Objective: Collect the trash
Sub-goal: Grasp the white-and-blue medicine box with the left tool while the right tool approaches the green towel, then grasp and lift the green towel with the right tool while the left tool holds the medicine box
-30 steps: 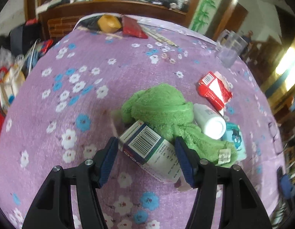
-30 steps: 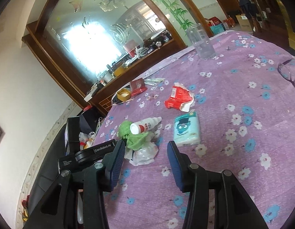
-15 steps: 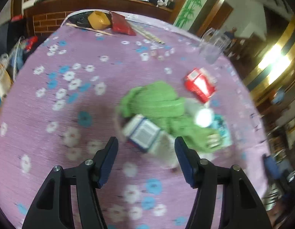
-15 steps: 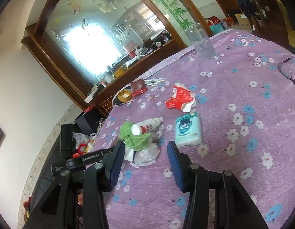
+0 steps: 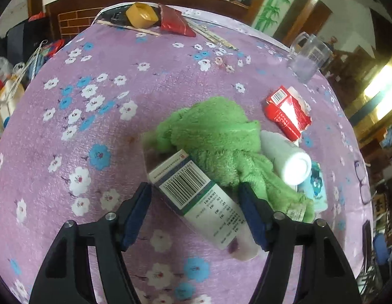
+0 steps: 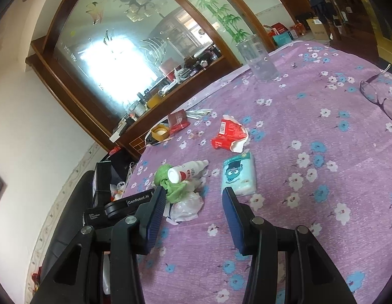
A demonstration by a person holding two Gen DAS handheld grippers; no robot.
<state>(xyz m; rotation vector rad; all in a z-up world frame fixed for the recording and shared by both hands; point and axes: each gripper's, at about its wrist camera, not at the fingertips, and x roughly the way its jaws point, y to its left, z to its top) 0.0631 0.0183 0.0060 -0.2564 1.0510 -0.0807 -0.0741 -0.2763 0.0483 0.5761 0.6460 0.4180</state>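
The left gripper (image 5: 194,210) hangs over the purple flowered tablecloth (image 5: 69,126) with its jaws apart, straddling a small white box with a barcode (image 5: 196,192). The jaws have just been opening, and the box lies between them with a gap showing at the left pad, so nothing is clamped. The box lies slantwise, its far end leaning on a green towel (image 5: 216,141), its near end beside the right pad.

To grip it well, the person would probably do best to turn the gripper so the pads face the box's long flat sides, lower it, and close only once both pads are level with the cardboard; closing on the slant would likely pinch a corner and let the box twist out. The pads should also stay clear of the towel's fluff, which may not be trash.

Further right, a white bottle (image 5: 284,157) lies against the towel, a pale blue tissue pack (image 5: 317,185) just beyond it, and a torn red carton (image 5: 287,114) a little apart, likely the next piece to gather.

The right gripper (image 6: 193,207) waits with its jaws apart and nothing in them, low over the cloth, with a crumpled plastic wrapper (image 6: 185,206) on the table past its fingertips.
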